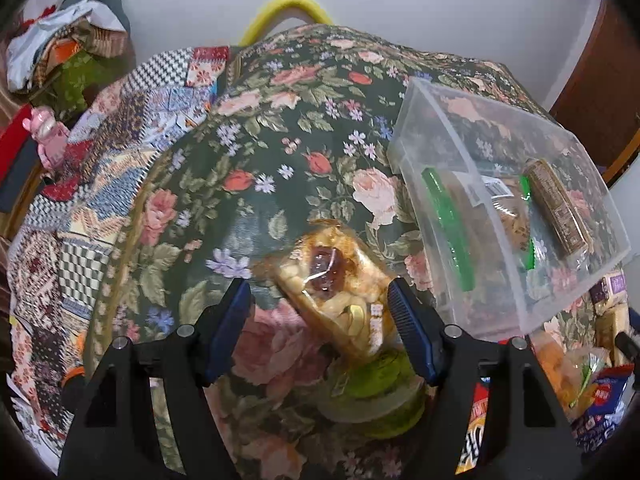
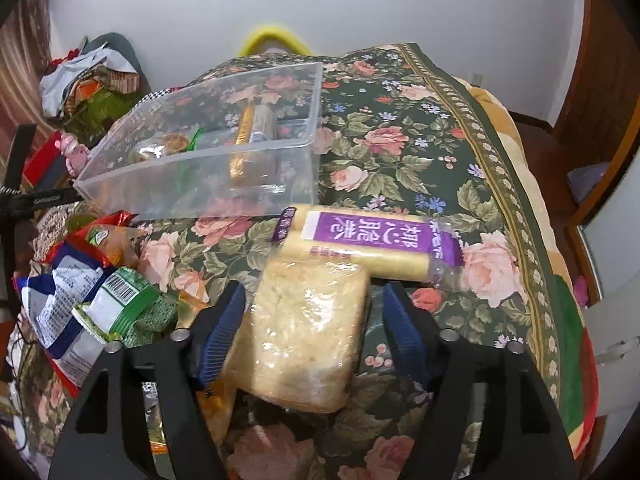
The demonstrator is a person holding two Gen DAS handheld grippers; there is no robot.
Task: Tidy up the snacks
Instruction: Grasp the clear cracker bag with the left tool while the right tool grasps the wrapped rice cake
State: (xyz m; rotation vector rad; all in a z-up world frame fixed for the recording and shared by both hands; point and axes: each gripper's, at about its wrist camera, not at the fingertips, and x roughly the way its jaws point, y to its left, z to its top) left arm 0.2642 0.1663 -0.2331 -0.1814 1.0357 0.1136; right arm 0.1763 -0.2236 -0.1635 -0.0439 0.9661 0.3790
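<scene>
A clear-wrapped pastry with dark jam (image 1: 340,280) lies on the floral cloth (image 1: 288,152), and my left gripper (image 1: 318,282) stands open around it. Its right pad is close to the wrapper and its left pad is apart from it. A green round snack (image 1: 376,396) lies just below the pastry. My right gripper (image 2: 313,286) is open around a pale rice-cracker block (image 2: 304,332) in clear wrap, with a gap at the right pad. Behind the block lies a purple-labelled pack of yellow rolls (image 2: 376,244). The clear plastic bin (image 2: 200,184) (image 1: 432,128) holds a brown bar (image 1: 556,208) and green-wrapped snacks (image 1: 448,232).
A pile of loose snack packets (image 2: 92,280) (image 1: 592,380) lies between the two grippers. A patchwork quilt (image 1: 100,168), a pink toy (image 1: 48,136) and a heap of cloth (image 1: 68,60) are at the far left. The bed's edge (image 2: 532,240) drops off at the right.
</scene>
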